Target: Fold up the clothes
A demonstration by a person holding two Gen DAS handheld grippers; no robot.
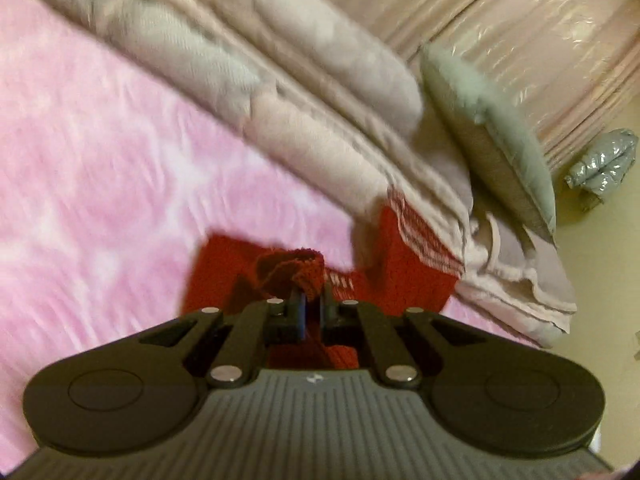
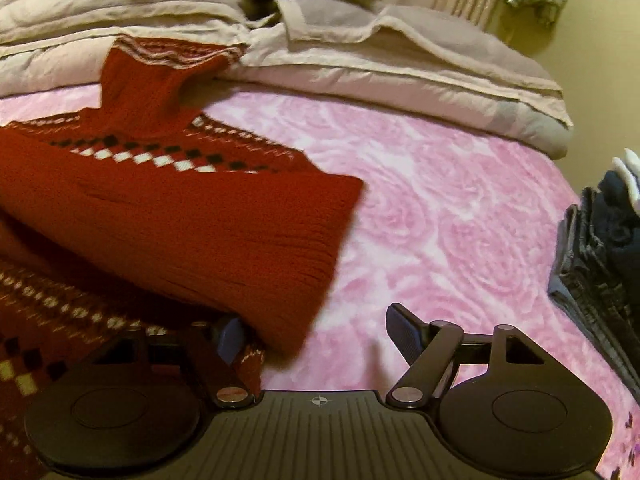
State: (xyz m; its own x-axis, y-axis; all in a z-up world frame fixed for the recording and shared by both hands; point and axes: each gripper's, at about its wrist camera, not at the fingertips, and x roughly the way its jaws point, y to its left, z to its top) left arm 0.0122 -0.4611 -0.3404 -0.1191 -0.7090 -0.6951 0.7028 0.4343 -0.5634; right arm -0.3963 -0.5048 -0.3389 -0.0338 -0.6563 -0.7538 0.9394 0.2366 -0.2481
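A red knit sweater [image 2: 168, 208] with a black-and-white diamond band lies on the pink bedspread [image 2: 460, 208], one part folded over itself, its striped cuff [image 2: 176, 52] resting on the bedding behind. My left gripper [image 1: 312, 300] is shut on a bunched edge of the sweater [image 1: 296, 268] and holds it above the bedspread [image 1: 100, 168]. My right gripper [image 2: 320, 332] is open at the sweater's right edge. Its left finger [image 2: 232, 336] is partly under the red fabric; its right finger [image 2: 404, 332] is over bare bedspread.
A beige folded duvet [image 2: 400, 64] and an olive pillow [image 1: 496, 148] lie along the far side of the bed. A stack of folded dark jeans [image 2: 600, 264] sits at the right edge. Pale pink curtains [image 1: 520, 40] and a grey bag [image 1: 604, 164] stand beyond.
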